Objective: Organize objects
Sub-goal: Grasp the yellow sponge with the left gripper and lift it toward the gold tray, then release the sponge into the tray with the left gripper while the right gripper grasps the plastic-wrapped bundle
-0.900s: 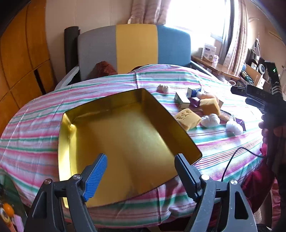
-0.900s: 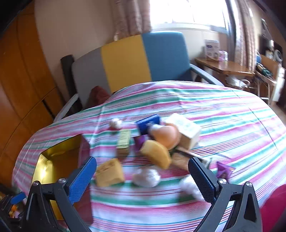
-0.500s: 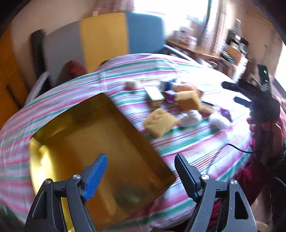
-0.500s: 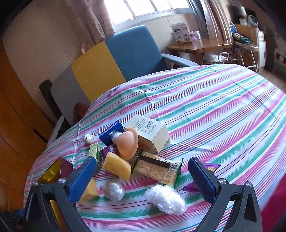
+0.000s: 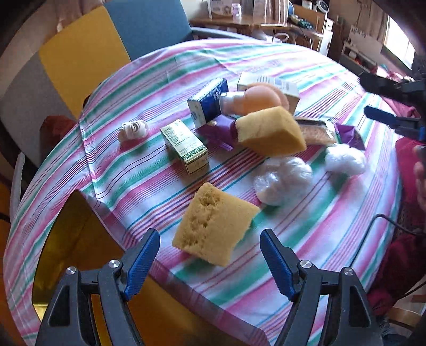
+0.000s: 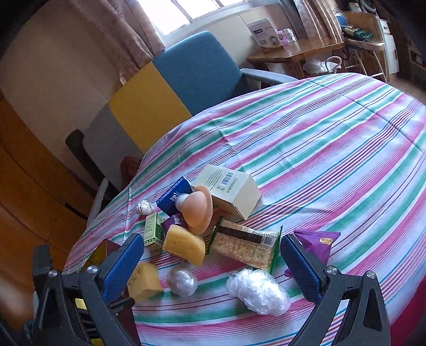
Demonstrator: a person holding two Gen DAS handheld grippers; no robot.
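Left gripper (image 5: 209, 262) hanging wide open and empty over the nearest sponge (image 5: 213, 226); right gripper (image 6: 210, 263) likewise agape, holding nothing.
Sponge is lying on the striped cloth (image 5: 306, 239) beside the gold tin (image 5: 77, 239); likely light, squashy; pinching across its flat sides looks best.

Striped cloth (image 6: 332, 149) in pink, green and white covers the desk. Behind it stands an armchair (image 6: 186, 77) with grey, yellow and blue back panels. Pale curtain (image 6: 114, 29) hangs at a bright window (image 6: 191, 8). Wooden side table (image 6: 293, 53) to the right carries a white carton (image 6: 262, 34) and small bottles. Wood-panelled wall (image 6: 24, 173) on the left.
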